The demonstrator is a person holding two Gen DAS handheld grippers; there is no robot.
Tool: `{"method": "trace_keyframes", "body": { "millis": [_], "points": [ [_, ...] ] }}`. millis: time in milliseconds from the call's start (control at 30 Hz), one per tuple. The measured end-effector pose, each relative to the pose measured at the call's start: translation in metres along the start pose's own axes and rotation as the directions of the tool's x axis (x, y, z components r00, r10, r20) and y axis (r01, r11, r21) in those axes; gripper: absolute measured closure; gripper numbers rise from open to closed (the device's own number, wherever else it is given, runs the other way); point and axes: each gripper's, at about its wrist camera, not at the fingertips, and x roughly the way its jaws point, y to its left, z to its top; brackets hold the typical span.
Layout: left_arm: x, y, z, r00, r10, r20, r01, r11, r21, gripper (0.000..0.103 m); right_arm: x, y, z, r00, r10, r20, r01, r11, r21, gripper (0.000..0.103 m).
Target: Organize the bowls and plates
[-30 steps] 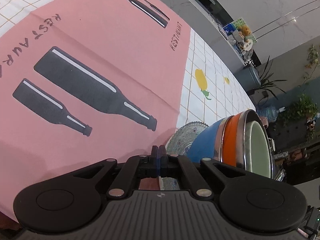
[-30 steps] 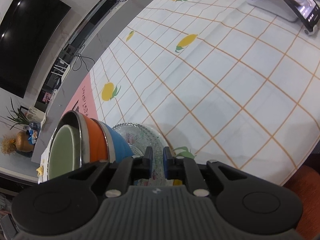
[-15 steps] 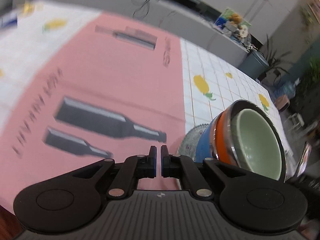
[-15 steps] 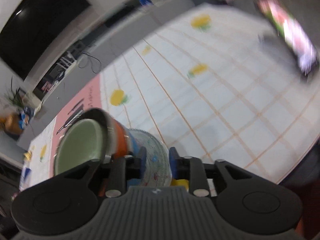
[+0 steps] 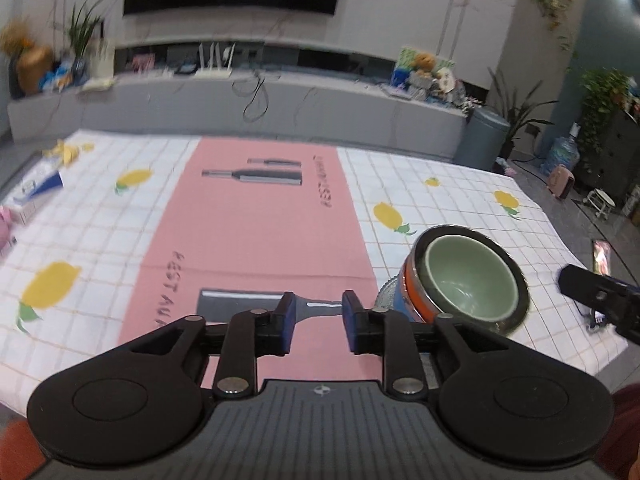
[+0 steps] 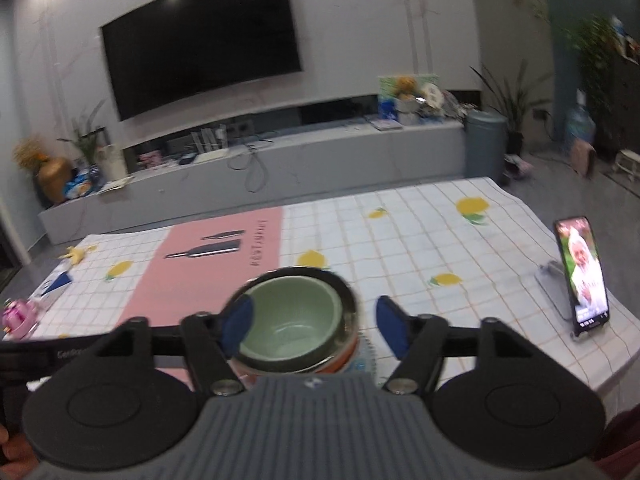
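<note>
Left gripper (image 5: 318, 322): we see its jaws parted a moderate way, holding nothing, over the pink mat (image 5: 260, 232).
Right gripper (image 6: 312, 326): we see its jaws spread wide, empty, on either side of the bowl stack without touching it.
Bowl stack (image 6: 294, 322): a green bowl (image 5: 470, 284) nested inside a steel-rimmed bowl, then orange and blue ones, resting on a patterned glass plate (image 5: 386, 298).
Surface (image 6: 420, 240): a lemon-print checked cloth, with the stack near its front edge, just right of the mat.
Phone (image 6: 582, 276): we find it propped on a stand, well to the right.
Television (image 6: 200, 38): on the far wall.
</note>
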Motion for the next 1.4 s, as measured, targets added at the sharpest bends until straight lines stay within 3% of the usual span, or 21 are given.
{"method": "trace_keyframes", "body": {
  "millis": [167, 367, 433, 567, 667, 1033, 1400],
  "points": [
    [-0.029, 0.0, -0.01, 0.995, 0.019, 0.094, -0.027, 0.996, 0.081, 0.055, -0.016, 0.021, -0.015, 1.0, 0.026, 0.007, -0.026, 0.999, -0.04, 0.023],
    [-0.046, 0.002, -0.03, 0.979, 0.072, 0.19, -0.091, 0.991, 0.094, 0.051, -0.029, 0.036, -0.041, 0.999, 0.011, 0.053, -0.008, 0.998, -0.059, 0.019],
    [-0.045, 0.005, -0.035, 0.981, 0.073, 0.182, -0.09, 0.992, 0.088, 0.05, -0.031, 0.04, -0.048, 0.998, 0.008, 0.063, -0.004, 0.998, -0.067, 0.013],
    [-0.04, 0.011, -0.044, 0.98, 0.104, 0.167, -0.115, 0.992, 0.056, 0.025, -0.029, 0.045, -0.059, 0.999, 0.024, 0.04, -0.022, 0.999, -0.047, 0.008],
    [-0.032, 0.013, -0.048, 0.984, 0.123, 0.13, -0.131, 0.99, 0.054, 0.021, -0.023, 0.049, -0.066, 1.0, 0.015, 0.013, -0.014, 0.999, -0.047, 0.007],
    [-0.011, 0.015, -0.07, 0.991, 0.136, 0.017, -0.137, 0.988, 0.075, 0.021, 0.004, 0.051, -0.085, 0.993, -0.046, -0.107, 0.041, 0.998, -0.054, 0.006],
    [-0.004, 0.015, -0.073, 0.988, 0.151, -0.017, -0.149, 0.985, 0.09, 0.018, 0.011, 0.051, -0.09, 0.99, -0.047, -0.137, 0.039, 0.998, -0.057, 0.006]
  ]
}}
